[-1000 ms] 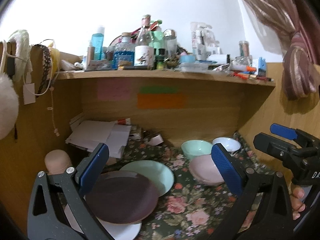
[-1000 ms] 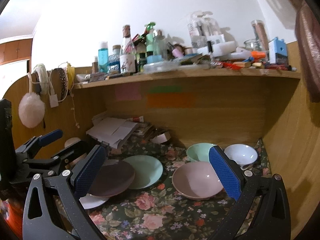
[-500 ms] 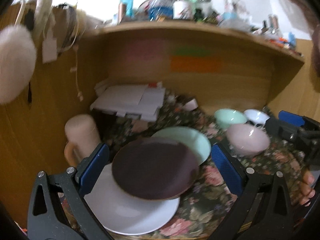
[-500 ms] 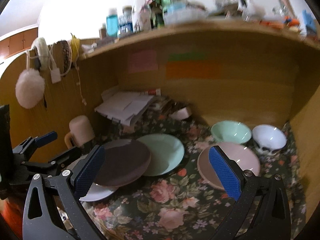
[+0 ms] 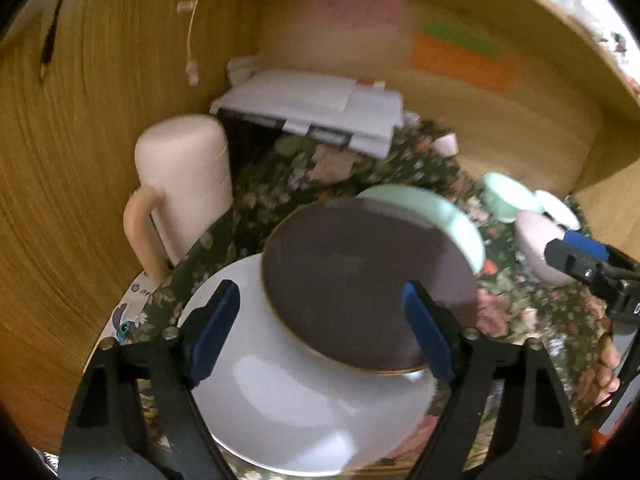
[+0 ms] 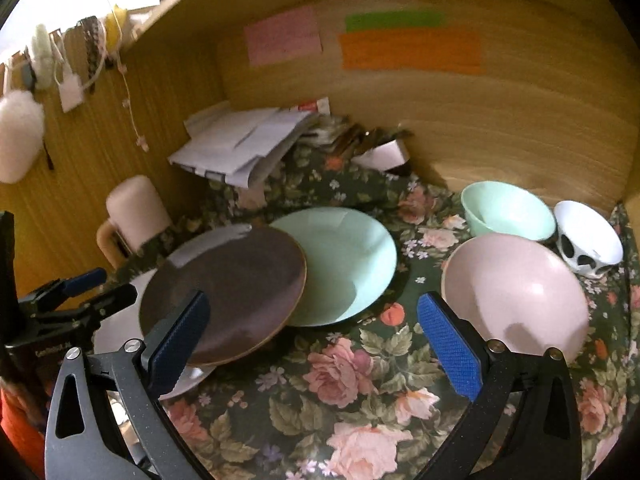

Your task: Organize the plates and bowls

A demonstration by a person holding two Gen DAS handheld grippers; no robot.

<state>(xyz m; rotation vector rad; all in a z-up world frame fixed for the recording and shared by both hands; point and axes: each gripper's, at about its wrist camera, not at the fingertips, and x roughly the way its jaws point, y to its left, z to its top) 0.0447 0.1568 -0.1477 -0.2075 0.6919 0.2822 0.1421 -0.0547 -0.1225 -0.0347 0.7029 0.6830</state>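
The work surface is a dark floral cloth [image 6: 352, 376] with pink roses, laid inside a wooden alcove [image 6: 500, 132] whose back panel carries a pink note [image 6: 283, 40], a green strip [image 6: 394, 21] and an orange strip [image 6: 412, 50]; any writing on them is too faint to read. A heap of white papers [image 6: 244, 142] lies at the rear left, with a pale pink mug [image 6: 134, 210] standing near the left wall and a white pom-pom [image 6: 18, 136] hanging on that wall. A printed sheet with a blue cartoon figure [image 5: 122, 318] shows at the cloth's left edge; its small print is illegible. The brown plate [image 6: 232, 288] lies tilted, overlapping the white plate [image 5: 288, 396] below it and the mint plate [image 6: 344, 264] beside it. To the right sit the pink bowl [image 6: 516, 296], the mint bowl [image 6: 506, 210] behind it, and a white bowl with black patches [image 6: 588, 242], the last two touching. The left gripper [image 5: 322, 328] hangs over the brown and white plates with jaws spread wide, gripping nothing. The right gripper [image 6: 316, 336] is likewise wide apart over the cloth, between the brown plate and the pink bowl, empty. Lettering on the left gripper's body in the right wrist view is blurred beyond reading.
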